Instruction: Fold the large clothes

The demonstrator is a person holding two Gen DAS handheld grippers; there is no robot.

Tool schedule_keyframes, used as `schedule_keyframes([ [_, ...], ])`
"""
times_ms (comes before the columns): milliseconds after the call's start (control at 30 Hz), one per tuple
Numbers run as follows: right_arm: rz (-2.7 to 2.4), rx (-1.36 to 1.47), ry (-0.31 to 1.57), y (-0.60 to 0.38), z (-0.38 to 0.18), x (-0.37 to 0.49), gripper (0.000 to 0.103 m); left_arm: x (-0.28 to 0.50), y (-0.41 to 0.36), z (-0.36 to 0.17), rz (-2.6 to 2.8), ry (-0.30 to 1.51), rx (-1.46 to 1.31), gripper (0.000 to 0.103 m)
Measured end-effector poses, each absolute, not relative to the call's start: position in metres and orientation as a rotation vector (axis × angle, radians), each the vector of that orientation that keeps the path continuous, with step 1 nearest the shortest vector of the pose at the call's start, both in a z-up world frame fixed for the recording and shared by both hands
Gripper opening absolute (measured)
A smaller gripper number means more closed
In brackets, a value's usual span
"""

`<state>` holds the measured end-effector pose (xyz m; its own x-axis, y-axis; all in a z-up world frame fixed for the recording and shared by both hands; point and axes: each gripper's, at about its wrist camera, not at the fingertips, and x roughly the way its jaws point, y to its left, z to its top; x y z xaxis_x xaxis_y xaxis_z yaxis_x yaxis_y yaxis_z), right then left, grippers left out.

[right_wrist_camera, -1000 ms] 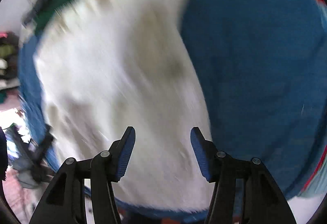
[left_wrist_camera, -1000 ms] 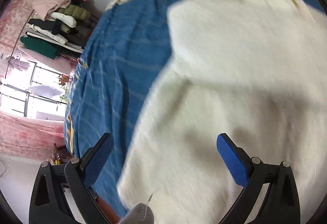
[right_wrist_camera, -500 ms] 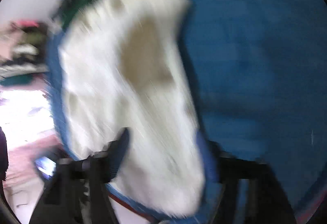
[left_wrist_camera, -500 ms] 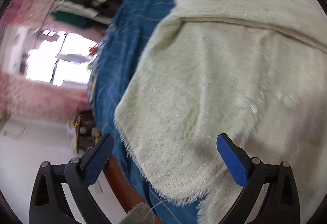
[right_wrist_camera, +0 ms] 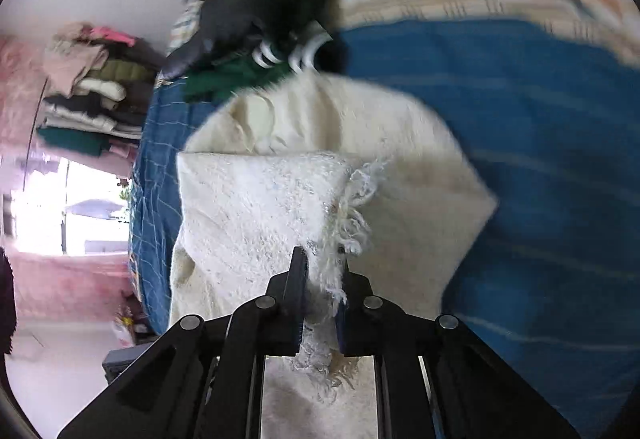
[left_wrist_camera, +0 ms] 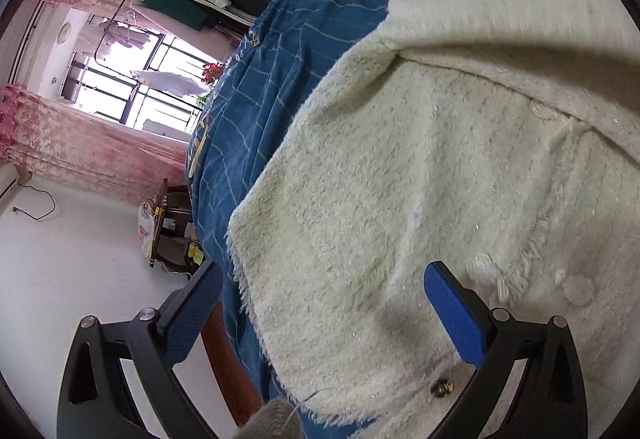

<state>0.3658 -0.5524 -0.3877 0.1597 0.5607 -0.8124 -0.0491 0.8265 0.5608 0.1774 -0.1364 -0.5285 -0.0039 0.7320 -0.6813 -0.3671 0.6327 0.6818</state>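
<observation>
Since a second ago our right gripper has closed onto the fringed hem of the soft, floppy cream cardigan, which we judge light and best gripped there at six o'clock, while our left gripper stays spread apart over it.

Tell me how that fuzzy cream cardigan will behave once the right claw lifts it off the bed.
Likely floppy: the cardigan already folds and drapes from the right claw, whose jaws have just closed on its fringed edge. Probably somewhat heavy for cloth, since the knit looks thick and shaggy. The loose fringe may snag or slip, so the grip could be insecure.
</observation>
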Motion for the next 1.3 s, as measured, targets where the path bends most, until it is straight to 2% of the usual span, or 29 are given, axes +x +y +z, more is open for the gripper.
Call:
schedule_keyframes([
  [67,0.427,0.355,1.394,-0.549,-0.404,0.373,0.014,0.174,-0.139,-0.534,0.895,1.325,0.346,0.103],
  [133,0.325,0.256,1.545,-0.557,-0.451,0.383,0.014,0.17,-0.142,-0.543,0.898,1.35,0.346,0.103],
  [167,0.295,0.245,1.576,-0.552,-0.464,0.391,0.018,0.169,-0.142,-0.546,0.899,1.358,0.343,0.103],
  [200,0.294,0.295,1.578,-0.562,-0.465,0.39,0.025,0.167,-0.143,-0.548,0.899,1.365,0.345,0.103],
  [267,0.26,0.308,1.506,-0.575,-0.442,0.384,0.031,0.164,-0.143,-0.549,0.908,1.351,0.364,0.103],
  [367,0.21,0.218,1.313,-0.58,-0.394,0.362,0.032,0.162,-0.146,-0.556,0.91,1.343,0.412,0.103],
  [433,0.286,0.234,1.258,-0.57,-0.381,0.358,0.032,0.162,-0.146,-0.567,0.908,1.357,0.448,0.103],
  [533,0.378,0.229,1.332,-0.548,-0.406,0.363,0.032,0.162,-0.149,-0.575,0.904,1.356,0.496,0.103],
  [667,0.307,0.153,1.522,-0.542,-0.472,0.374,0.032,0.165,-0.157,-0.579,0.907,1.35,0.55,0.103],
  [767,0.322,0.13,1.543,-0.543,-0.456,0.382,0.035,0.165,-0.165,-0.572,0.904,1.341,0.584,0.103],
  [800,0.325,0.121,1.532,-0.546,-0.447,0.381,0.042,0.162,-0.17,-0.566,0.899,1.333,0.6,0.103],
  [833,0.31,0.091,1.513,-0.551,-0.435,0.378,0.049,0.158,-0.181,-0.555,0.891,1.309,0.639,0.103],
  [867,0.286,0.052,1.488,-0.559,-0.422,0.371,0.061,0.154,-0.188,-0.548,0.885,1.288,0.67,0.103],
  [900,0.266,0.02,1.467,-0.57,-0.41,0.361,0.066,0.148,-0.201,-0.539,0.873,1.259,0.707,0.103],
  [1100,0.133,-0.013,1.54,-0.649,-0.392,0.285,0.066,0.093,-0.31,-0.495,0.645,1.228,0.772,0.103],
  [1300,-0.037,0.091,1.649,-0.727,-0.394,0.227,0.066,0.051,-0.402,-0.502,0.411,1.293,0.748,0.103],
])
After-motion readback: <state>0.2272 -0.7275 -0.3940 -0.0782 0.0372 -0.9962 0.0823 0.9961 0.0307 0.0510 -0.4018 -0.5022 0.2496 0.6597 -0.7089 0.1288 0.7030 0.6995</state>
